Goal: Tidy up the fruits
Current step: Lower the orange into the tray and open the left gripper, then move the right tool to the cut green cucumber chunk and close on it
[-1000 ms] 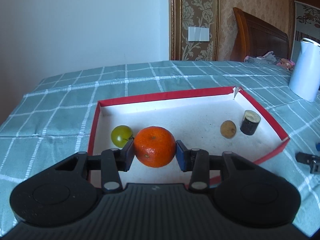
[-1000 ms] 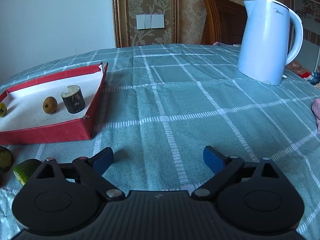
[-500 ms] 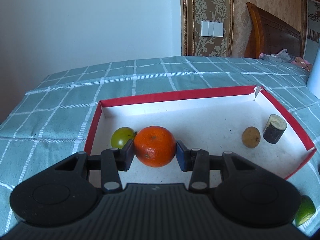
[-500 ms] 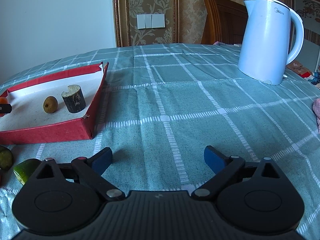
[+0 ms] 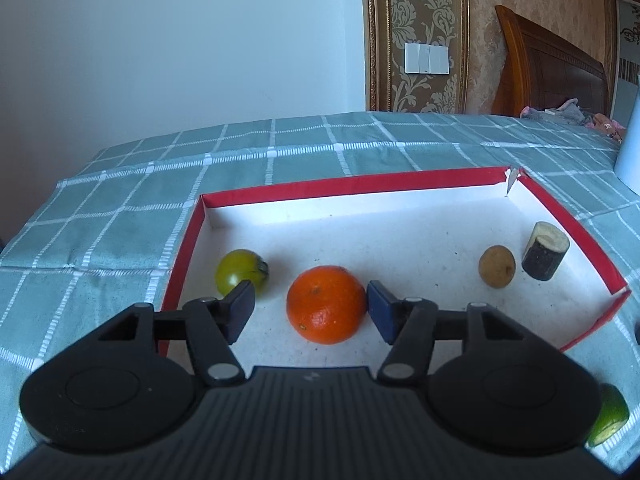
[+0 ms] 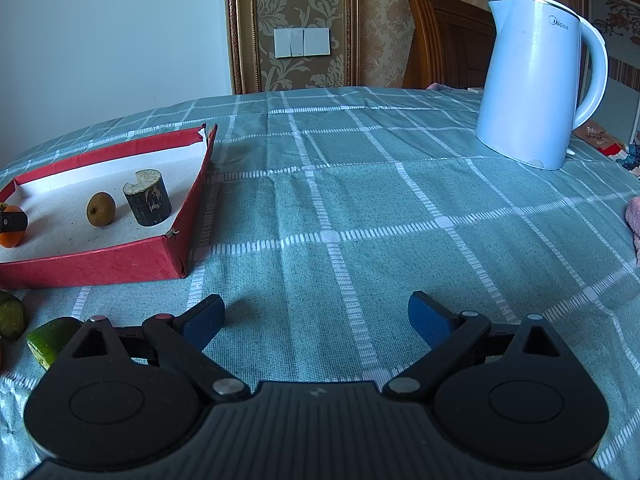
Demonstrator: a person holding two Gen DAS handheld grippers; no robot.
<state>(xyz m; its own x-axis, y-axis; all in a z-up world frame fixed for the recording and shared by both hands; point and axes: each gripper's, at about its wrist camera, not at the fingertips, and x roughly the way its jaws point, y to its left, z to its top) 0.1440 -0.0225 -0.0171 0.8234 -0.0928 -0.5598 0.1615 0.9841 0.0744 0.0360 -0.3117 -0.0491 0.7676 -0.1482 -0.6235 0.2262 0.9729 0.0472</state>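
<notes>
An orange rests on the white floor of the red-walled tray. My left gripper is open around it, its left pad clearly apart from the fruit. In the tray are also a green tomato, a small brown fruit and a dark wooden stub. My right gripper is open and empty above the cloth, right of the tray. A lime piece and a dark green fruit lie on the cloth left of it.
A pale blue kettle stands at the back right of the checked green tablecloth. A pink cloth lies at the right edge. A lime piece lies outside the tray's near right corner.
My left gripper has opened and let the orange down onto the tray floor. The right gripper has not moved.
</notes>
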